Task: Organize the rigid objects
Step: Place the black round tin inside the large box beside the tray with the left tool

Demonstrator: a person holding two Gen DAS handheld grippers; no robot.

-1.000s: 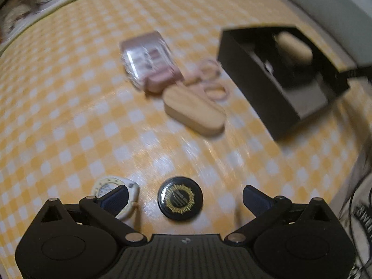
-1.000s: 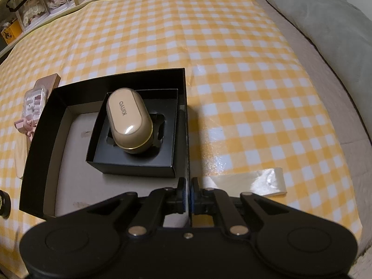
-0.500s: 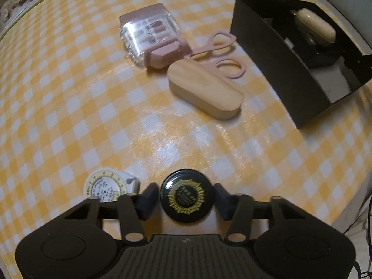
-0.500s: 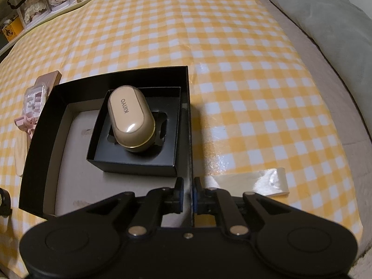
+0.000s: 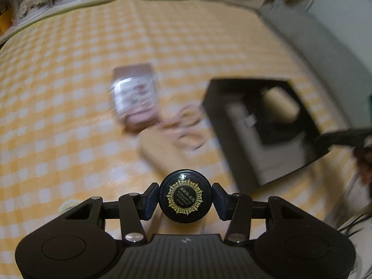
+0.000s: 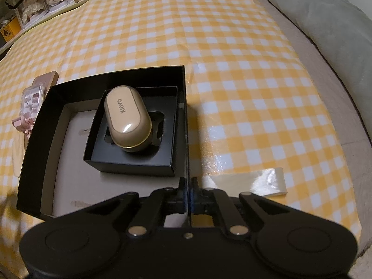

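Lifted clear of the yellow-checked tablecloth (image 5: 69, 107) since a second ago, the round black tin (image 5: 185, 195) with its gold emblem now rides in my left gripper (image 5: 185, 198), both pads pressed against its rim; a second back the tin lay on the cloth between wide-open fingers. My left view is badly blurred.

Across the cloth, largest first: the open black box (image 6: 111, 79) sits at the near right of the table, its right wall pinched flat between the clenched fingers of my right gripper (image 6: 187, 194), which has not shifted from a second ago. Inside the box, against the far right corner, stands a smaller black tray (image 6: 130, 162), and in its cut-out rests a beige oval case (image 6: 126, 122) with a gold band and printed lettering on the lid.

Left of the box, on the cloth, lie a pale wooden oval case (image 5: 160, 153), a clear-fronted pink packet (image 5: 133, 93) beyond it, and pink scissors (image 5: 183, 125) between the packet and the box, all smeared in my left view. A glossy strip of tape (image 6: 255, 181) lies flat on the cloth just right of my right gripper. A grey pillow (image 6: 325, 18) lies off the cloth's far right edge.
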